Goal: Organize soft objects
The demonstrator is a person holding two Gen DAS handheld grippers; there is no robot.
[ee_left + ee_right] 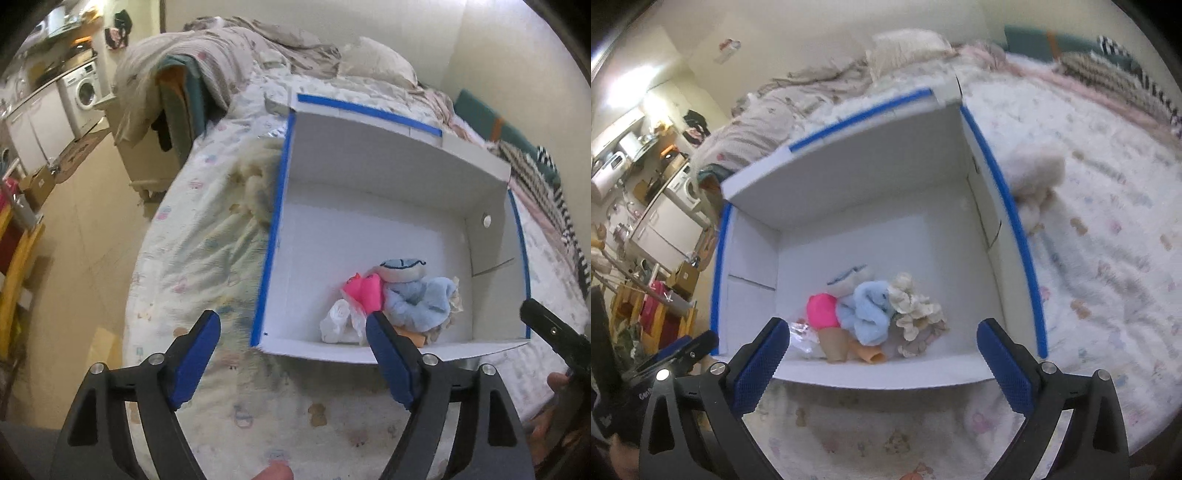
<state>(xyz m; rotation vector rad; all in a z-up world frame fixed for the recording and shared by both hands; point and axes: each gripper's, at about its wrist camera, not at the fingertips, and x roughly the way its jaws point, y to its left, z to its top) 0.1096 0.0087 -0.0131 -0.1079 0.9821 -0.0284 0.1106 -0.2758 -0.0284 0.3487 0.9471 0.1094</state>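
Both hand-held grippers are hovering over the near wall of the box, jaws spread wide and holding nothing: left gripper [291, 332] with blue pads well apart, right gripper [882, 343] likewise gaping; no earlier state is being inferred.

Ahead of and below both grippers, the white cardboard box with blue-taped rim [849, 177] is sitting on the bed; the soft objects are lying heaped against its near wall: a light-blue fluffy cloth [868, 314], a bright pink plush piece [822, 310], a cream ruffled fabric bundle [916, 310], a crinkled clear plastic wrap [341, 321].

A fluffy cream plush item [1034, 177] is resting outside the box, beyond the right gripper and just beside the right box wall; probably next to go in.

Risks, as judgement: reaching across could be snagging the box rim and shifting the light box on the yielding bedding; a shallow pinch on plush could be slipping.

Surface: a pale printed quilt [207, 258], rumpled; beyond it pillows, heaped blankets; to the left of the grippers a washing machine [86, 90] and kitchen units.
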